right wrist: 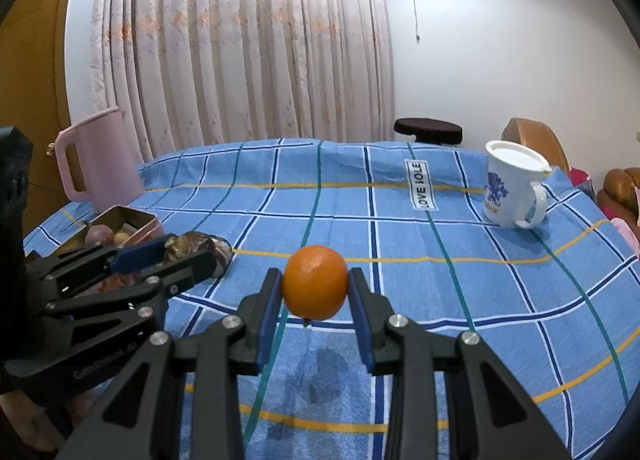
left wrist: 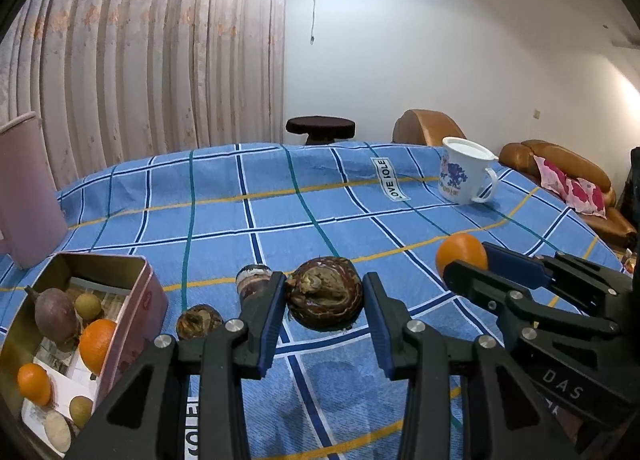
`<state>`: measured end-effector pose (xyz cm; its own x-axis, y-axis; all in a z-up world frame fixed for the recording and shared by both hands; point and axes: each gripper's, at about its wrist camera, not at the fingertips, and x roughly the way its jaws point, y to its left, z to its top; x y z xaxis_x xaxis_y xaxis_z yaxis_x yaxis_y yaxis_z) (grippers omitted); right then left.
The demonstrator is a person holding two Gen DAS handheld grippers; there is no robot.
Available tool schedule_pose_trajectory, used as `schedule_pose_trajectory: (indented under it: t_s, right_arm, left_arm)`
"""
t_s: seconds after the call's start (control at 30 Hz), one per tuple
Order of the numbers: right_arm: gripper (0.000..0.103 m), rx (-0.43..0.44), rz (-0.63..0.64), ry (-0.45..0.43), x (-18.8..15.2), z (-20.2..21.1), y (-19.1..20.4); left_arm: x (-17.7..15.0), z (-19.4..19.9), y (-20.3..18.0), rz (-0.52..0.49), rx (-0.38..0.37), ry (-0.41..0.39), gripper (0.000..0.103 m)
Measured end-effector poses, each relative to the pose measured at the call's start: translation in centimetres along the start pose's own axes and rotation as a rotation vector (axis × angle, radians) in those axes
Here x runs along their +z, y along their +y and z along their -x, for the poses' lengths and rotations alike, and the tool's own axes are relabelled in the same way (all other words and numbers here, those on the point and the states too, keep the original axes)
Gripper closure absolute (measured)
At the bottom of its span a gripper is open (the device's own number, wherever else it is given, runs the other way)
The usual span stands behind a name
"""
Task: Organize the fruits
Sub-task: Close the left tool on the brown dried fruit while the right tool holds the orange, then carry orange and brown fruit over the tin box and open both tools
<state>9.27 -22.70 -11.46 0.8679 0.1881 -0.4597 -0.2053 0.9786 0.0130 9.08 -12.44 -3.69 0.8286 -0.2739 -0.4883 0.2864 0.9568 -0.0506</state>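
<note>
An orange [right wrist: 315, 282] is squeezed by the right gripper [right wrist: 316, 292]. A brown, wrinkled fruit [left wrist: 325, 292] is framed by the left gripper [left wrist: 325, 300], whose jaws are apart.

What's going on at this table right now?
A person works two handheld grippers over a blue checked tablecloth. The right gripper is shut on an orange, held just above the cloth. The left gripper has its fingers on either side of a dark brown mottled fruit; whether it grips it yet is unclear. A tin box on the left already holds several fruits. Two smaller brown fruits lie loose beside it.
</note>
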Motion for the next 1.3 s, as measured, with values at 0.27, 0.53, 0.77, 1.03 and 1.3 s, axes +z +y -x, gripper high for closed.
schedule_pose_trajectory:
  t_s: [0.27,0.53,0.77,1.03,1.3]
  right_arm:
    - [0.067,-0.003,0.005,-0.023,-0.1,0.4,0.1]
    - [0.067,-0.003,0.026,-0.041,-0.1,0.8,0.5]
    - [0.067,-0.006,0.053,-0.026,0.0,0.5,1.2]
    - [0.066,0.081,0.092,-0.017,1.9,-0.8,5.1]
    - [0.066,0.254,0.17,-0.014,4.7,-2.2,12.6]
  left_arm:
    - [0.0,0.9,-0.2,-0.008,0.01,-0.043,0.062]
    - [-0.1,1.9,-0.1,-0.003,0.029,-0.093,0.062]
    - [-0.3,2.3,0.8,0.01,0.06,-0.077,0.062]
    - [-0.4,4.9,5.3,0.043,0.152,-0.076,0.062]
    - [-0.1,8.4,12.6,0.124,0.276,-0.065,0.062]
